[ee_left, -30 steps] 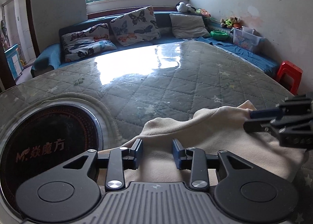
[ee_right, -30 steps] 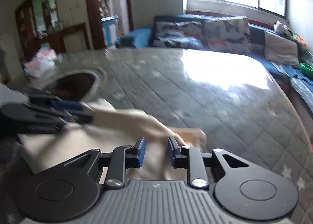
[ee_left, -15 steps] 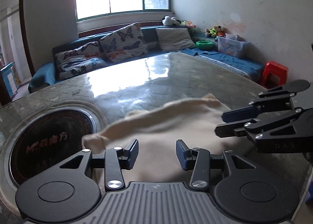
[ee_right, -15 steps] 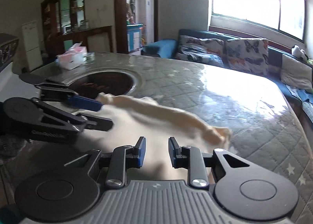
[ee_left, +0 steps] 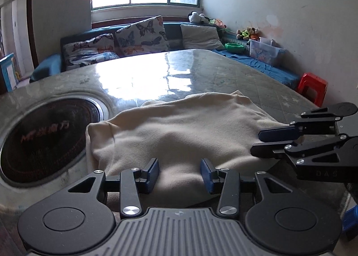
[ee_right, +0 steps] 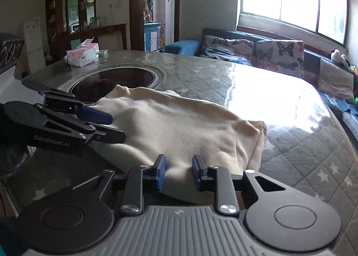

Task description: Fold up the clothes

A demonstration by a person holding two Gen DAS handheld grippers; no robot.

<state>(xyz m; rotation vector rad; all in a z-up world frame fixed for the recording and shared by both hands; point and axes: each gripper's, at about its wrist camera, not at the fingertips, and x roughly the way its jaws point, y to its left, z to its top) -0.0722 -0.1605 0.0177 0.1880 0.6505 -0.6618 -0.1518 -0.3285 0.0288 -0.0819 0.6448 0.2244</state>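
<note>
A cream fleece garment (ee_left: 179, 135) lies folded on the quilted table top, also in the right wrist view (ee_right: 179, 126). My left gripper (ee_left: 179, 174) is open at the garment's near edge, nothing between its blue pads. My right gripper (ee_right: 177, 172) is open at the near edge too. Each gripper shows in the other's view: the right one (ee_left: 257, 141) at the garment's right side, the left one (ee_right: 116, 127) at its left side, jaws apart, holding nothing.
A round dark hotplate (ee_left: 44, 139) is set in the table left of the garment. A tissue pack (ee_right: 81, 54) sits at the far left edge. A sofa with butterfly cushions (ee_left: 138, 36) and a red stool (ee_left: 312, 86) stand beyond the table.
Both grippers have pulled back toward the near edge and risen. The garment has settled flat on the table, released from both.
</note>
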